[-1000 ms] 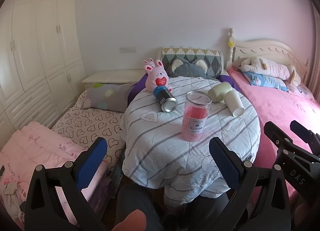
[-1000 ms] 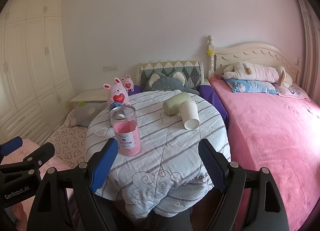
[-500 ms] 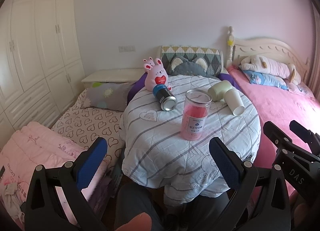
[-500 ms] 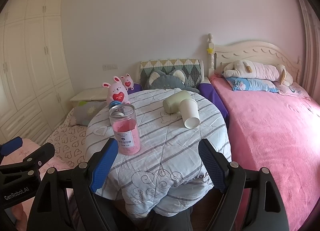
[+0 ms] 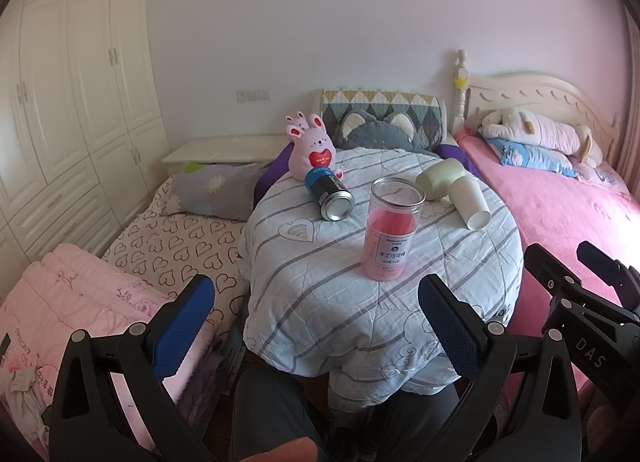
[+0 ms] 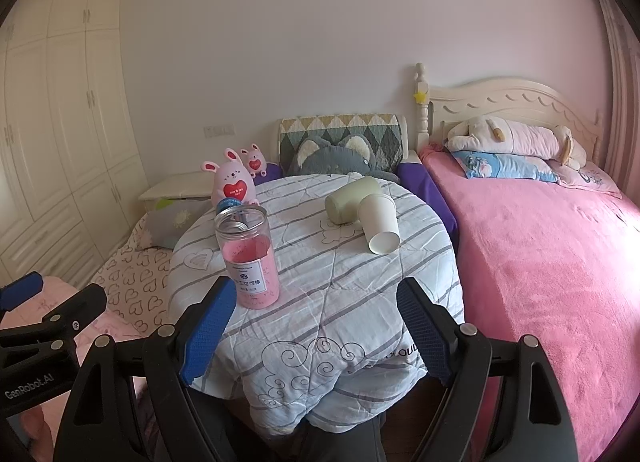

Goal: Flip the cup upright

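Well, white cup [image 6: 380,224] lay on side at far right of worktop [image 6: 320,302], mouth toward camera, touching green cup [image 6: 352,200]. Looked like light, thin paper, crushable; grip mid-wall gently. Left gripper [image 5: 316,326] and right gripper [image 6: 314,326] both spread wide, empty, short of worktop.

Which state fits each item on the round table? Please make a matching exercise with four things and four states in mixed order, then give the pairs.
Things:
1. white paper cup
2. clear jar
3. blue can
4. pink bunny toy

States:
A. stands upright, lid off, pink filling inside
B. lies on its side, open mouth toward the camera, touching the green cup
C. sits upright at the table's far edge
D. lies on its side, metal end toward the camera

Pairs: 1-B, 2-A, 3-D, 4-C
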### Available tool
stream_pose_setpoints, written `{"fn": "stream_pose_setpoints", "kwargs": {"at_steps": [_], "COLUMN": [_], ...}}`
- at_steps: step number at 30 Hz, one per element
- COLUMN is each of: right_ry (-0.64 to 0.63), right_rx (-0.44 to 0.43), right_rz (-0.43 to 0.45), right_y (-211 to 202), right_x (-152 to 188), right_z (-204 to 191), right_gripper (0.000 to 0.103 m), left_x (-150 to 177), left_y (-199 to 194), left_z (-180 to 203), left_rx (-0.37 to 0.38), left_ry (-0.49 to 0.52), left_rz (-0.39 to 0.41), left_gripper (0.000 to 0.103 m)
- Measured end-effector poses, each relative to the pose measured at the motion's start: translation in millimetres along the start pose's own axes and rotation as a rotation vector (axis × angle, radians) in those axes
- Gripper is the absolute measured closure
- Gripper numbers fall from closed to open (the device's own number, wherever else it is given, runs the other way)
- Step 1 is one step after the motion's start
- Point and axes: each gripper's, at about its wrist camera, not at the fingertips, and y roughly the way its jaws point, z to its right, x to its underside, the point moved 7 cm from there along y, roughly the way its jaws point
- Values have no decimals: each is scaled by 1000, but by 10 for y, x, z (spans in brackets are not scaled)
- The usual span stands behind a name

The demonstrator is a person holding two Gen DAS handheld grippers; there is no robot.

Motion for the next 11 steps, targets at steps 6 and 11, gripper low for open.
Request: {"fn": "stream_pose_setpoints", "kwargs": {"at_steps": [6, 11], "right_ry": [-4, -4], "right_rx": [-2, -1], "right_rz": [-8, -9], "right_y": [53, 60], "right_x": [8, 1], "right_z": [-18, -22], "right_gripper": [19, 19], "left_x": [38, 38], "left_y": [-3, 61], "left_z": [8, -6], "left_rx": [22, 9], "left_ry": [-1, 2], "left_rz": [9, 0], "left_gripper": [0, 0]}}
